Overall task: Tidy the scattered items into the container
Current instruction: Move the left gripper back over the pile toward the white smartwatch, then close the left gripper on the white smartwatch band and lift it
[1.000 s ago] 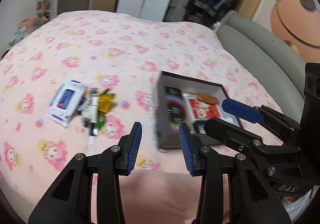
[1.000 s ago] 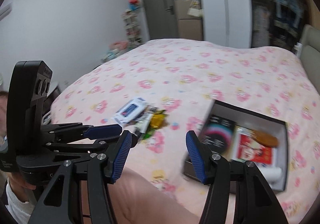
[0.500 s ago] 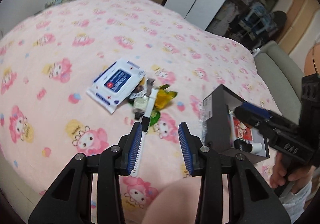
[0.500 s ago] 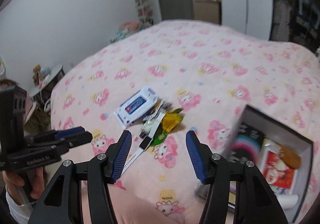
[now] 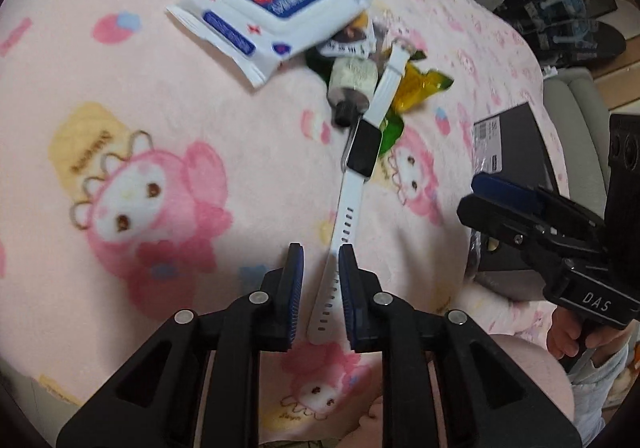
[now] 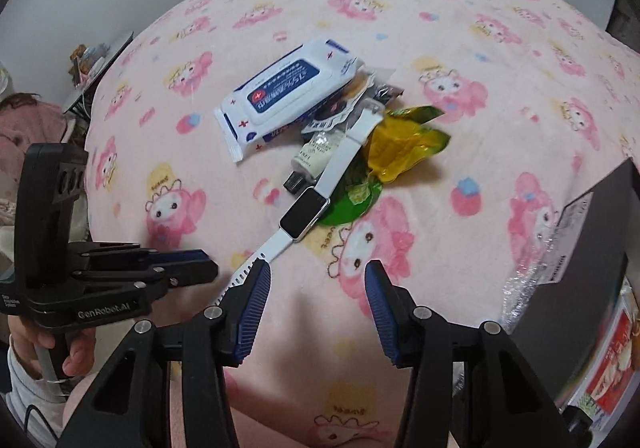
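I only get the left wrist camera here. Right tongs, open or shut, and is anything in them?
Observer: On the right wrist view the right tongs are wide open, with only the blanket showing between them.
Operator: I see just the outside wall of the black box. Is anything in it?
Observer: Yes. That view looks past the black box wall into its open top, and a red printed packet lies inside.
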`<state>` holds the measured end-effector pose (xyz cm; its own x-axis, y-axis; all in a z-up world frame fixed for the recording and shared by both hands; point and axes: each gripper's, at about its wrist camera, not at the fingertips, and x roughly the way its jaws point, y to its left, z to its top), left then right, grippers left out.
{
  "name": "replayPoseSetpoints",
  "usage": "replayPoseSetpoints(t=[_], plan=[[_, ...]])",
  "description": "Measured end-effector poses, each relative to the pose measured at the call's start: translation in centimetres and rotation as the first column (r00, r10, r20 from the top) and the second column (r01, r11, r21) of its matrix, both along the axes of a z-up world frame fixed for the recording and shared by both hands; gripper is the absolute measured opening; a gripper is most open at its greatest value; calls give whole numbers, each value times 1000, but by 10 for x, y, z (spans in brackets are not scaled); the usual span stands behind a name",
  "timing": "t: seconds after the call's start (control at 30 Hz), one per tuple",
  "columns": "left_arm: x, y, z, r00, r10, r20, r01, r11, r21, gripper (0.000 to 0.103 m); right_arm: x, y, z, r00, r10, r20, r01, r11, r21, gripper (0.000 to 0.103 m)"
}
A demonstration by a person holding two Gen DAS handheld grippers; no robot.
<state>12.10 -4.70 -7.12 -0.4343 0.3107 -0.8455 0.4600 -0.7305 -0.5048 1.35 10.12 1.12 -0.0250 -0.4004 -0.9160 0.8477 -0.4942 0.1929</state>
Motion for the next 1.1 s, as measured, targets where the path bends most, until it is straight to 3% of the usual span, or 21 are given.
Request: replayPoseSetpoints(t=[0.13,0.2,0.23,0.3,0.5,0.6,0.67,0.73,0.8,0.83,0.93,1.1], plan=[[-17,11,-5,997,-71,2,71,997,28,27,-3,-5,-10,1000,-9,13,9,1000,15,45],[-26,18,-6,995,-97,23,98,995,-13,27,-7,-6,-12,1000,-21,13,21,1000,18,45],[-31,24,-7,992,-114,51,117,991,-66,16,-9,-6,-12,999,-29,13,29,999,19,45],[-35,32,-4,988,-133,78,144,978,-149,15,-12,-7,-13,999,-45,10,45,999,18,45],[-26,20,17,997,-46,59,59,970,-238,15,-15,-6,-17,998,-56,10,56,998,19,45],[-17,3,29,998,24,51,-9,962,-271,22,-15,-8,-18,998,-55,15,55,998,15,45],[-12,-2,35,998,41,37,-30,966,-255,24,-15,-12,-16,999,-49,17,49,999,6,45],[-1,-4,41,999,22,-40,-26,994,-110,24,-15,-18,-17,999,-41,10,41,999,4,45],[3,1,46,997,0,-72,-6,997,-79,24,-16,-24,-17,999,-33,3,33,999,3,45],[3,7,46,998,-11,-61,5,995,-104,24,-17,-27,-19,1000,-29,8,29,1000,2,45],[1,16,38,998,-33,-55,29,997,-70,24,-25,-36,-26,999,-36,27,36,999,13,45],[3,-3,30,997,38,-60,-41,998,-47,24,-37,-41,-29,998,-67,9,66,996,52,45]])
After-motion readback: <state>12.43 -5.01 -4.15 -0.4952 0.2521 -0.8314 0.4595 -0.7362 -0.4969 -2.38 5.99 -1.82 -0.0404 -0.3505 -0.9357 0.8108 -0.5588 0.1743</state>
